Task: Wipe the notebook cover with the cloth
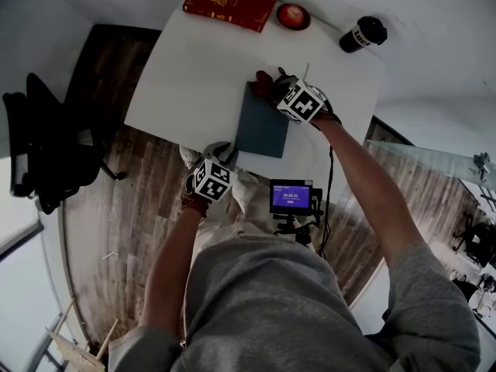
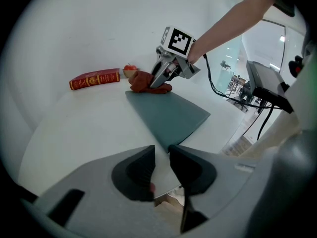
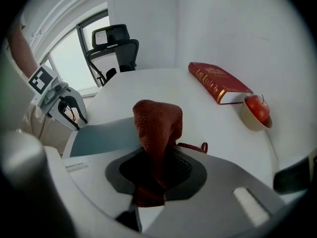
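Observation:
A dark teal notebook (image 1: 261, 124) lies flat on the white table (image 1: 194, 76), close to its near edge. My right gripper (image 1: 273, 85) is shut on a rust-red cloth (image 1: 262, 82), which rests at the notebook's far corner. In the right gripper view the cloth (image 3: 158, 123) sticks up from between the jaws, with the notebook (image 3: 101, 135) just beyond to the left. From the left gripper view, the cloth (image 2: 146, 82) touches the far end of the notebook (image 2: 168, 115). My left gripper (image 2: 161, 150) hovers at the table's near edge, open and empty, short of the notebook.
A red hardcover book (image 1: 231, 1), a small bowl holding an apple (image 1: 294, 16) and a black cup (image 1: 363, 34) stand along the table's far side. A small monitor on a tripod (image 1: 291, 198) stands by the near edge. A black office chair (image 1: 39, 142) is off to the left.

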`<state>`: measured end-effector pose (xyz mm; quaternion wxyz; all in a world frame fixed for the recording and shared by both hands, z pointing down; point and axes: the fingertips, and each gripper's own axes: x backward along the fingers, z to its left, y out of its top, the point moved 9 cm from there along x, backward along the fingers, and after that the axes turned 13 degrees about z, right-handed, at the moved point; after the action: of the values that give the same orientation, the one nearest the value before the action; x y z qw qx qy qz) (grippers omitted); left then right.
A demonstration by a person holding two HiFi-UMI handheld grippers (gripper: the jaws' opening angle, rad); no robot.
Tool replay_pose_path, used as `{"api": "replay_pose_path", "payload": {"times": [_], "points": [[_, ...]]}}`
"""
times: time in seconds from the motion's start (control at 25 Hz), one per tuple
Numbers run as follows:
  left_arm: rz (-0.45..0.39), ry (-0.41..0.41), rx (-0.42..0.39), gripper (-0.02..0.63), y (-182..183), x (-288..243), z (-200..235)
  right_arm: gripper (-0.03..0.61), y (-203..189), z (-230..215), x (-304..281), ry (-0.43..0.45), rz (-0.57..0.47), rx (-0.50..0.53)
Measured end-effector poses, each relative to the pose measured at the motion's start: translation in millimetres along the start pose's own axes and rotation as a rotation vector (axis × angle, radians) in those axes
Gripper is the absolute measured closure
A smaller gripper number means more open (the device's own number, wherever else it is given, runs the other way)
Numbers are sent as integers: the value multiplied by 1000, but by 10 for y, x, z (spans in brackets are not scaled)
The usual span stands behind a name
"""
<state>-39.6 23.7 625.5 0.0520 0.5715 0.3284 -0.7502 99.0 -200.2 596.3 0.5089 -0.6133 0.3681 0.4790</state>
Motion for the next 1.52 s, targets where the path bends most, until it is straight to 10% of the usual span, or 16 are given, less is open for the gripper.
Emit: {"api": "replay_pose_path", "payload": {"times": [1.52], "points": [[17,-7,-2,525,-15,-2,-1,489,-381,1346,55,144,-67,186]]}}
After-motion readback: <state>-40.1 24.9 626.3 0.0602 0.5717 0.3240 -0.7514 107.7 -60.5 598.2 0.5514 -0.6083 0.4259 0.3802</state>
